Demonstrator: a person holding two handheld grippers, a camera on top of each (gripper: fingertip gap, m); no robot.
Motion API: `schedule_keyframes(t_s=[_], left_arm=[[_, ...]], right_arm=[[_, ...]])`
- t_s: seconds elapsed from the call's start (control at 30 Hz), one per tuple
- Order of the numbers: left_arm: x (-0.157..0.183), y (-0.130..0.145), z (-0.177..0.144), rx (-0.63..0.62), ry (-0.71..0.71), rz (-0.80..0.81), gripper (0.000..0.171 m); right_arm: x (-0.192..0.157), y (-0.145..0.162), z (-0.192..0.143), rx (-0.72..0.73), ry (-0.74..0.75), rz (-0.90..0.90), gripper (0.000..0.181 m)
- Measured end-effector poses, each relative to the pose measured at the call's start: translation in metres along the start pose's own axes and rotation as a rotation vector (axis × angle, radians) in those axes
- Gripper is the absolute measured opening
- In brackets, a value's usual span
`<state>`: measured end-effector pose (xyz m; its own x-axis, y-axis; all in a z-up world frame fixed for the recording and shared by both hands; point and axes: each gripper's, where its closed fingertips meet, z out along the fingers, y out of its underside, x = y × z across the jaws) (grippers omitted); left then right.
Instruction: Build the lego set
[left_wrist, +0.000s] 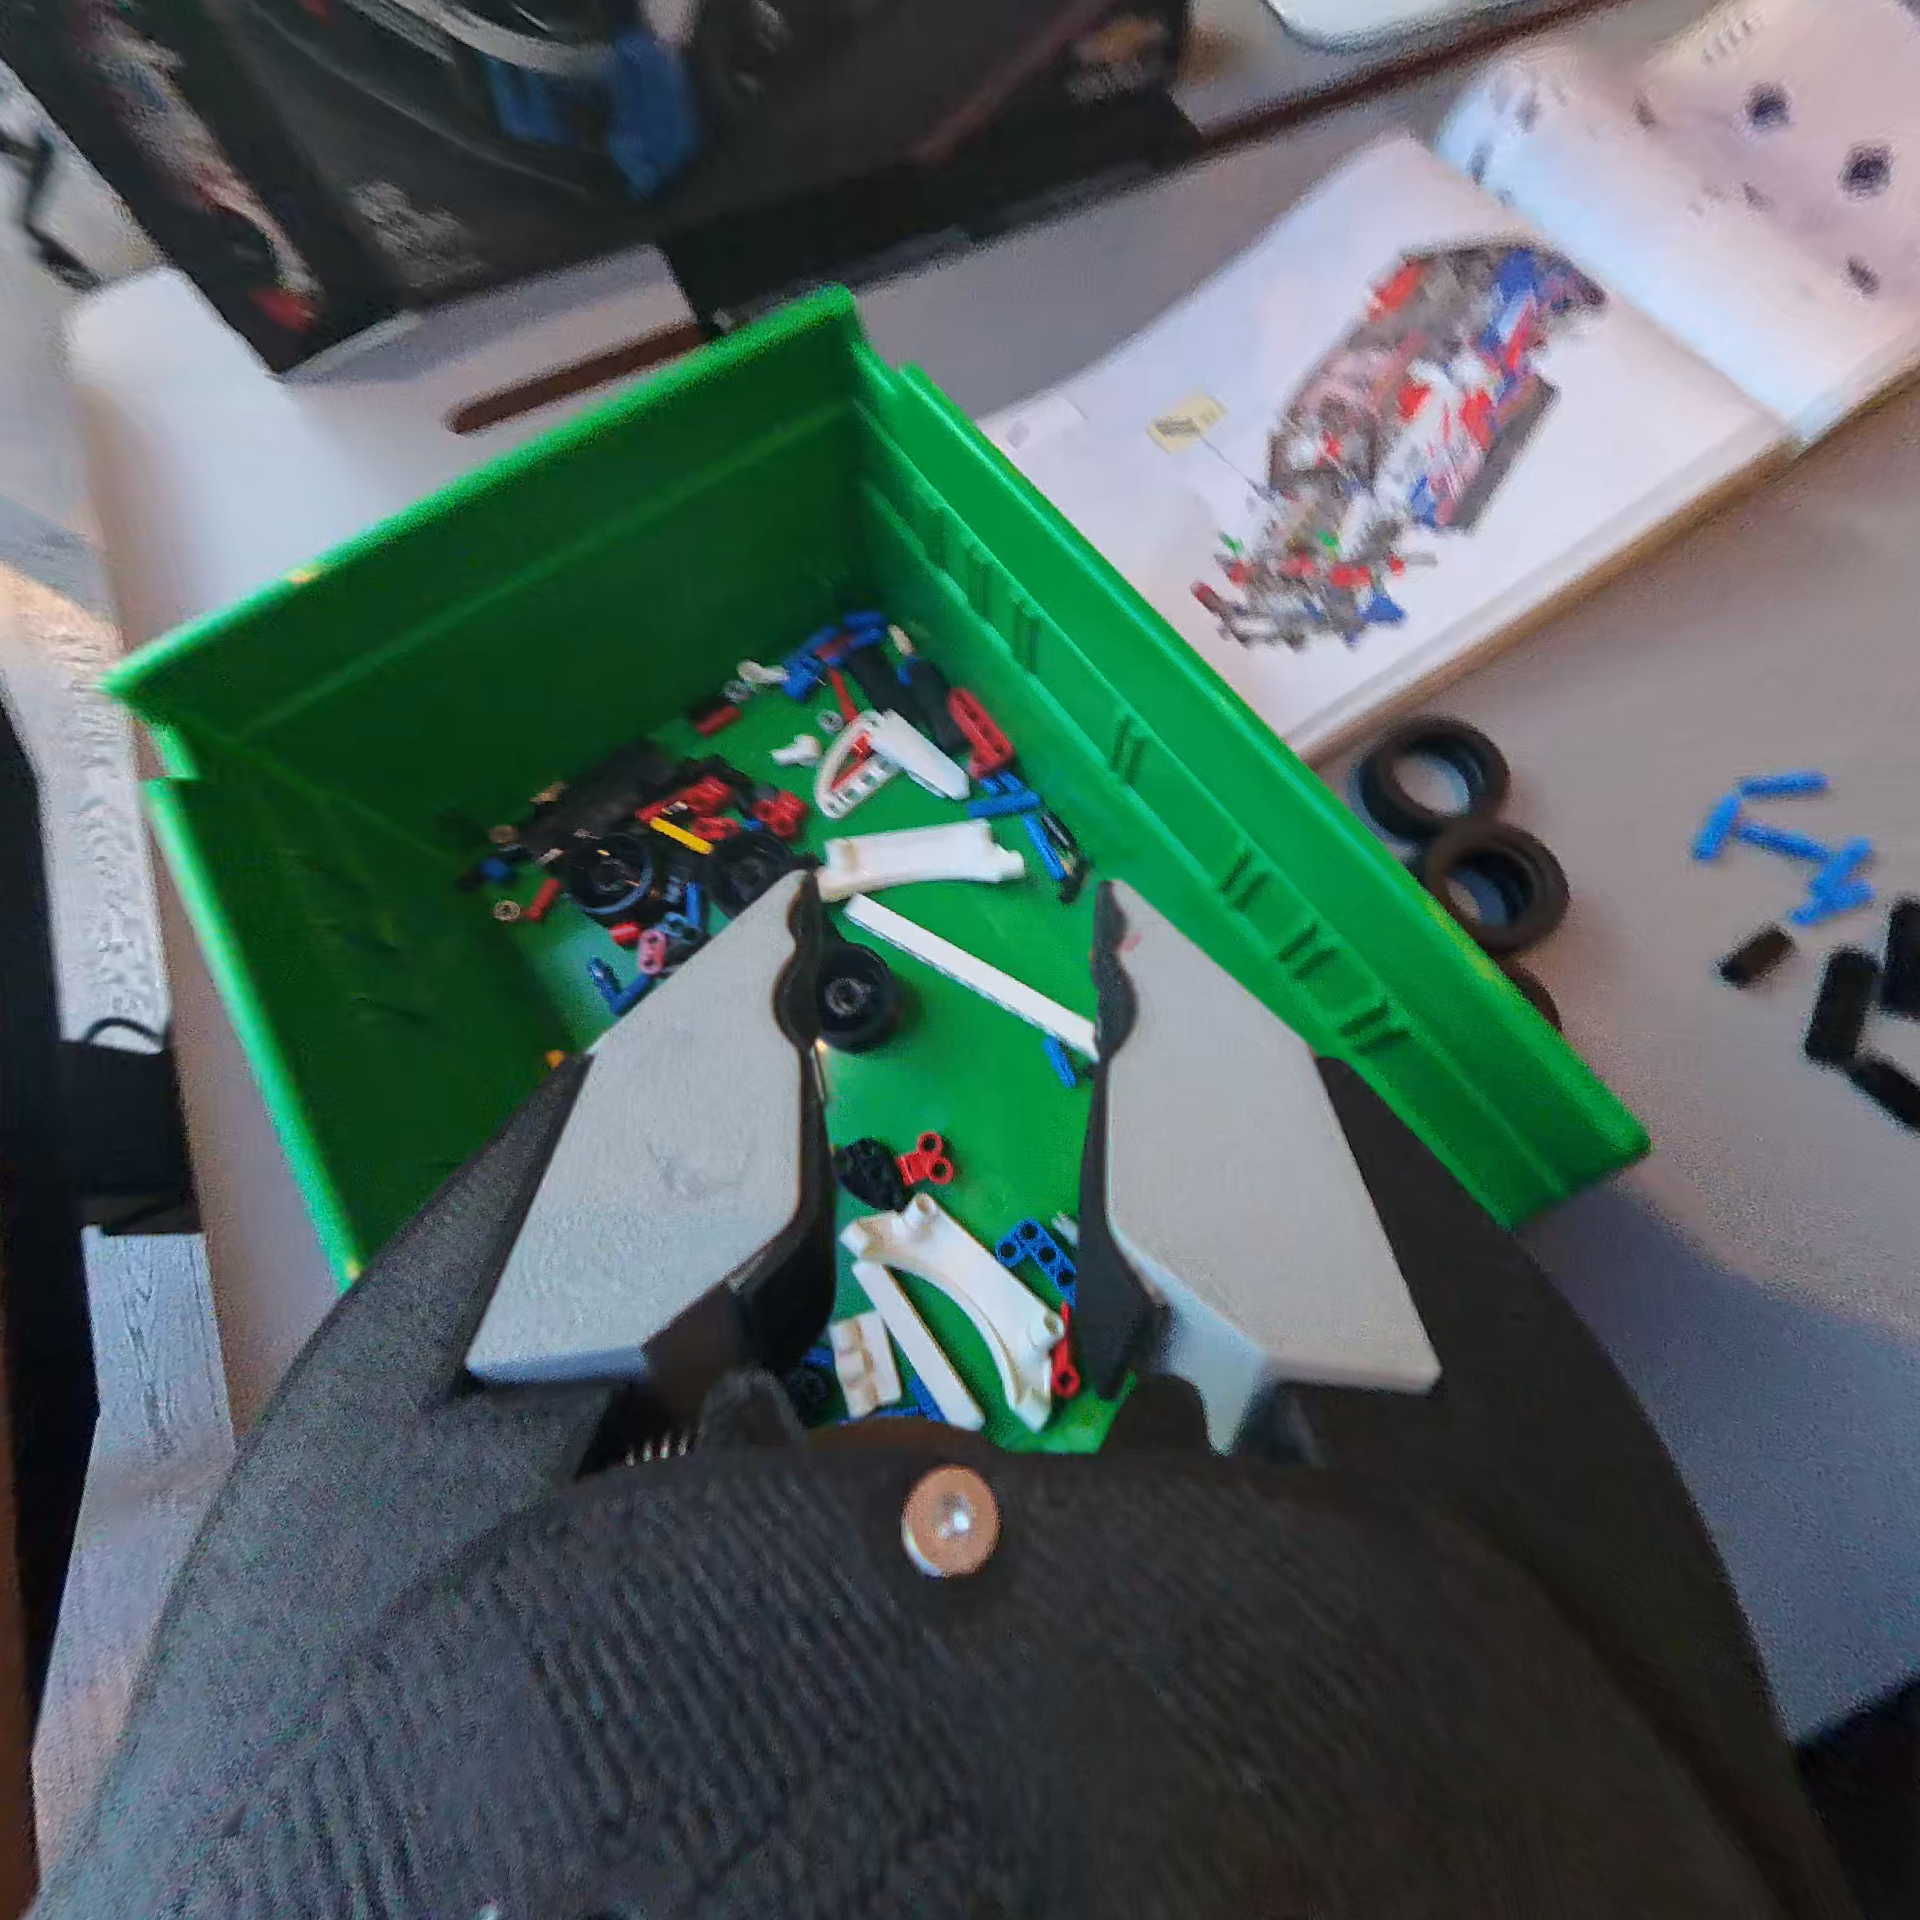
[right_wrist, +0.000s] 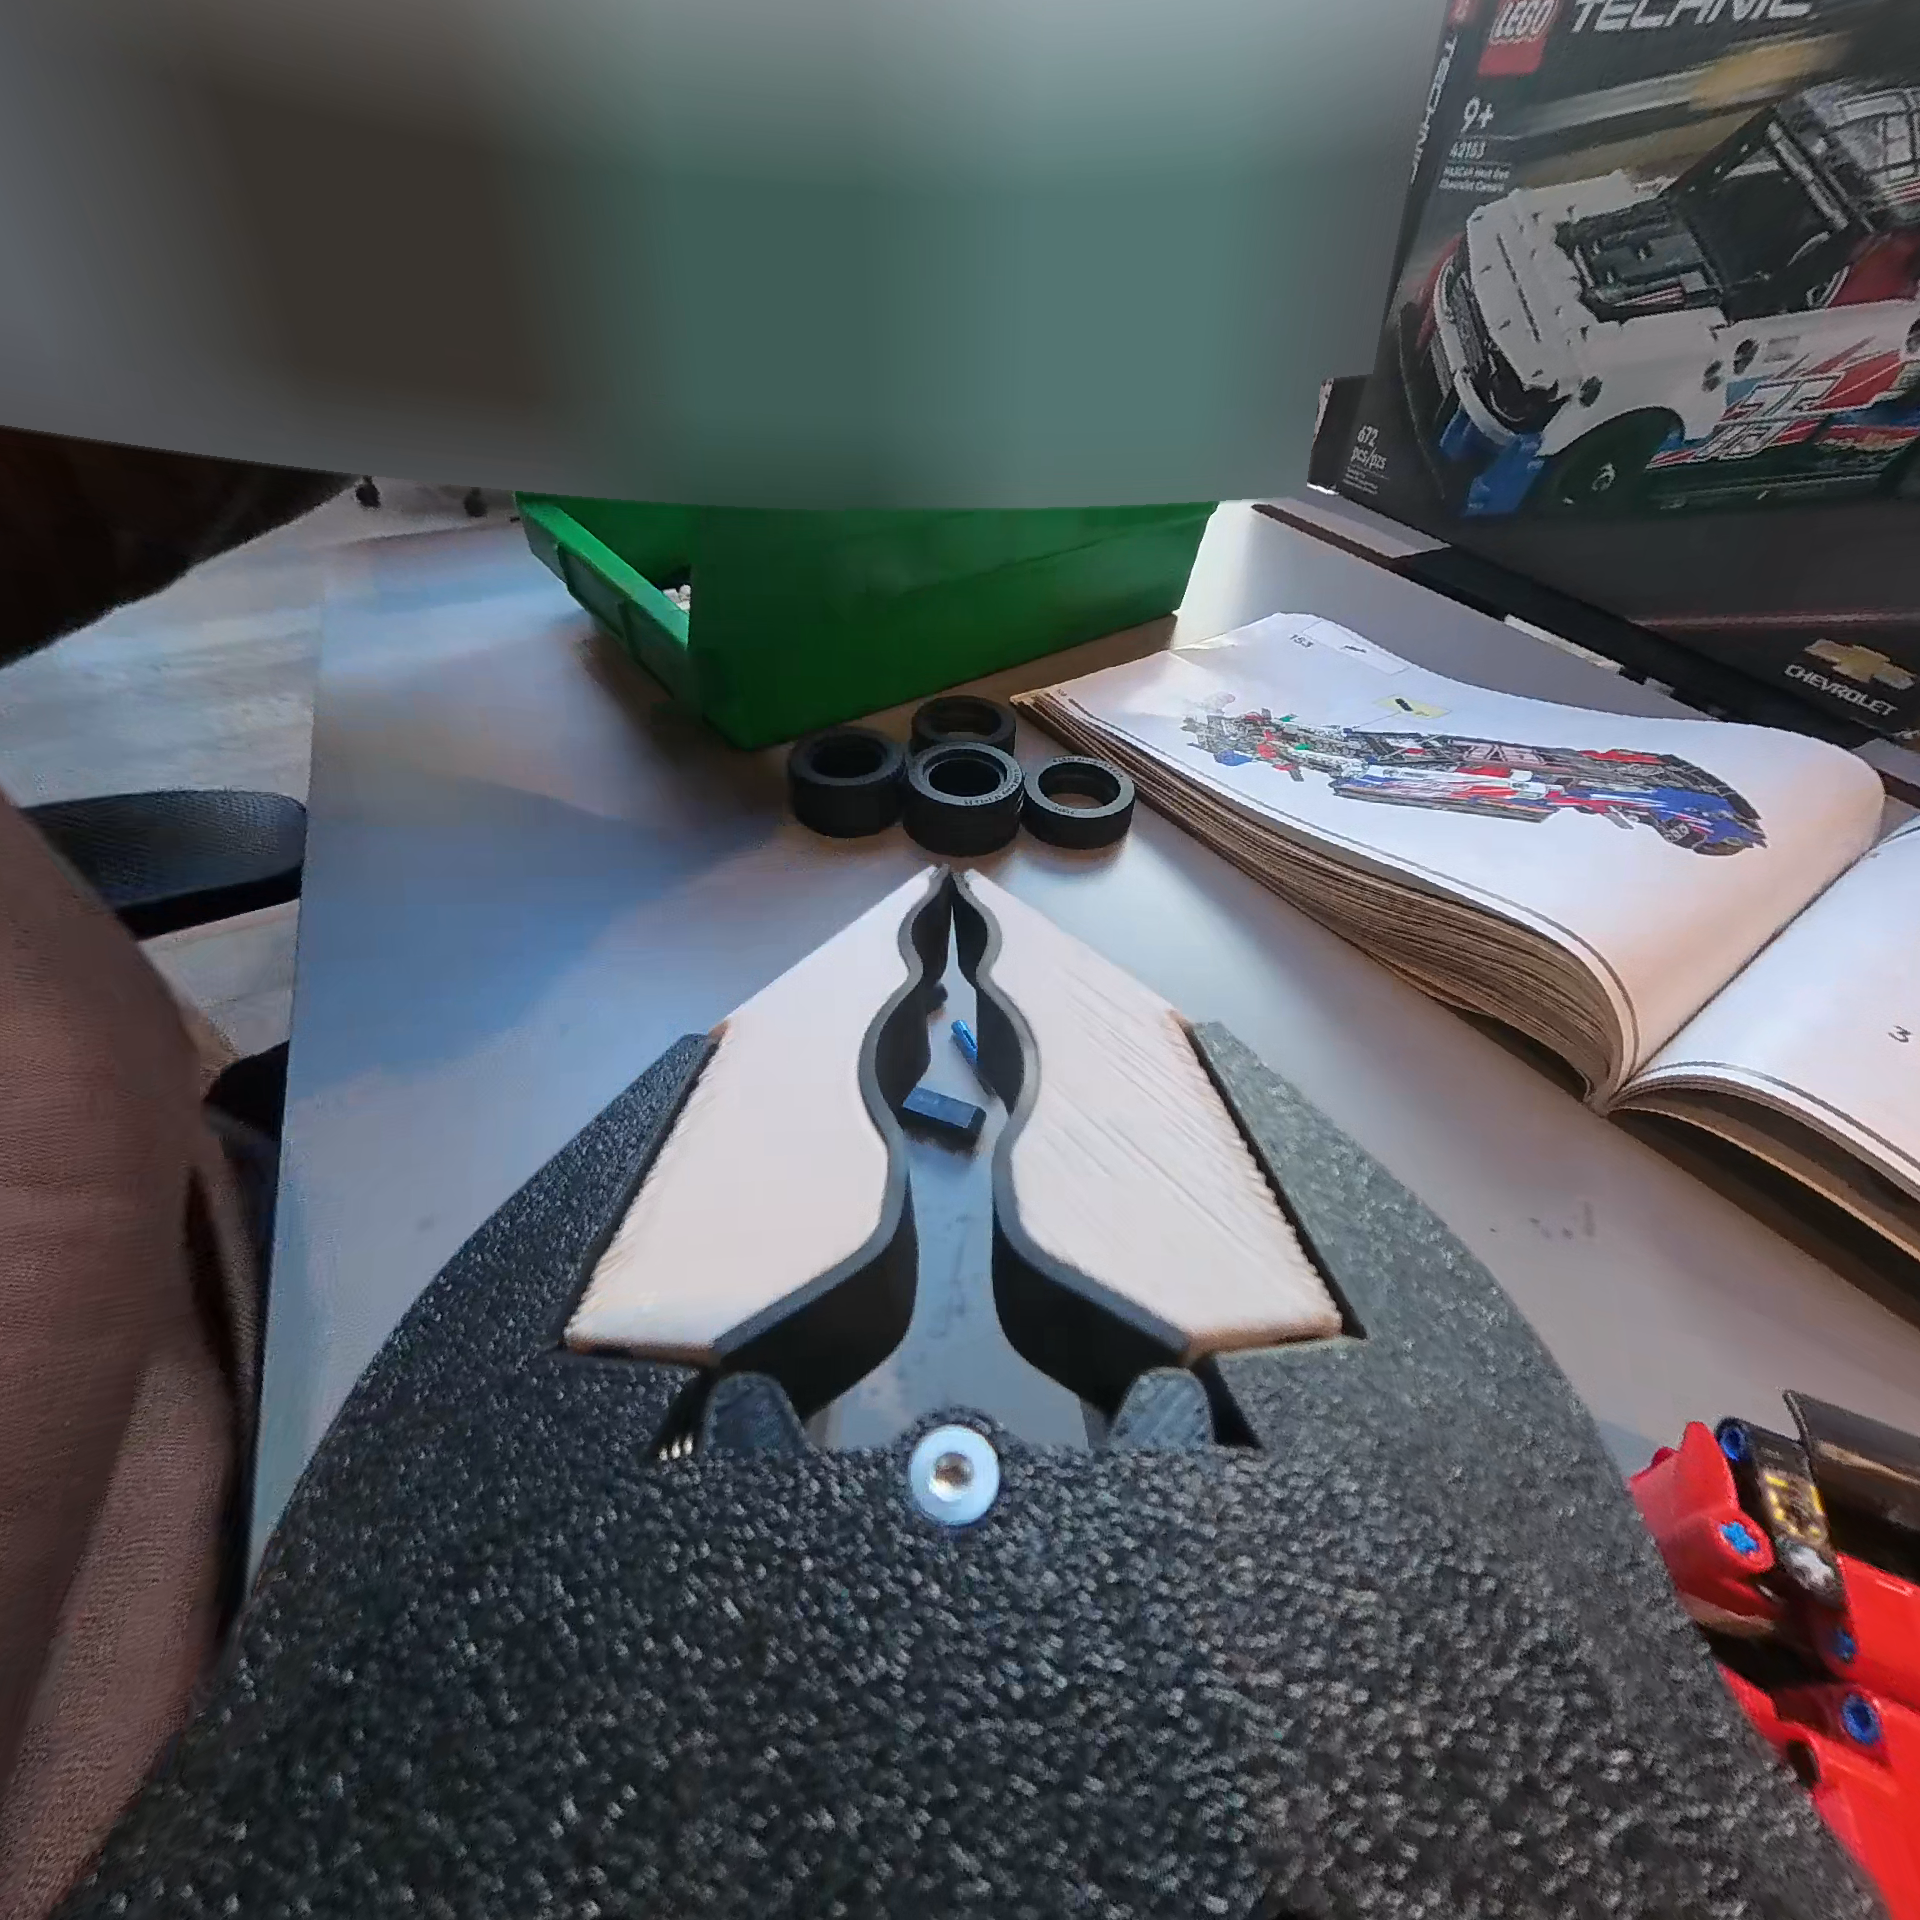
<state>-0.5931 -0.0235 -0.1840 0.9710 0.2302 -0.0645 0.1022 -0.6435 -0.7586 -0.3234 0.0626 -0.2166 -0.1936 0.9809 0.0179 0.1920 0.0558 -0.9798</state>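
- Your left gripper hangs over a green plastic bin, its two grey wedge-shaped fingers spread wide with nothing between them.
- The bin has smooth, glossy walls with ribbed reinforcement along one long side; it sits on a pale table.
- Loose lego pieces lie scattered on the bin floor: small red, blue and black connectors, several curved white panels, and one long flat white beam.
- One black wheel hub, round and matte, lies just beside your left finger's inner edge.
- Your right gripper hovers low over the table, its peach-coloured ribbed fingers with wavy black inner pads pressed together at the tips, gripping nothing.
- Through the gap behind the tips you see two small parts on the table: one blue pin and one black rectangular piece.
- Four black rubber tyres, smooth and ring-shaped, cluster just ahead of the right gripper, near the bin.
- An open instruction booklet, thick with paper pages, lies to the right of the tyres.
- A glossy cardboard set box stands upright behind the booklet.
- A partly built red assembly with blue pins sits at the right view's lower right corner.
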Motion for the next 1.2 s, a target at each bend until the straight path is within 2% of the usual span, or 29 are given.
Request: schedule_keyframes(t_s=[0.13,0.23,0.4,0.6,0.87,1.1,1.2], left_arm=[[0.003,0.035,0.016,-0.217,0.065,0.131,0.058],[0.018,0.059,0.019,-0.358,0.197,0.199,0.051],[0.036,0.078,0.025,-0.442,0.251,0.301,0.047],[0.044,0.081,0.038,-0.447,0.222,0.365,0.038],[0.044,0.087,0.042,-0.456,0.207,0.344,0.034],[0.041,0.088,0.042,-0.414,0.215,0.31,0.025],[0.045,0.085,0.041,-0.394,0.261,0.4,0.024]], right_arm=[[-0.001,0.004,0.004,-0.036,0.022,-0.034,0.0],[-0.003,0.009,0.008,-0.073,0.049,-0.093,0.0],[-0.006,0.014,0.011,-0.108,0.07,-0.163,0.0],[-0.003,0.01,0.008,-0.076,0.073,-0.127,0.0],[-0.004,0.006,0.005,-0.05,0.038,-0.102,0.0],[-0.005,0.005,0.005,-0.043,0.017,-0.083,0.0],[-0.004,0.004,0.004,-0.033,0.013,-0.066,0.0]])
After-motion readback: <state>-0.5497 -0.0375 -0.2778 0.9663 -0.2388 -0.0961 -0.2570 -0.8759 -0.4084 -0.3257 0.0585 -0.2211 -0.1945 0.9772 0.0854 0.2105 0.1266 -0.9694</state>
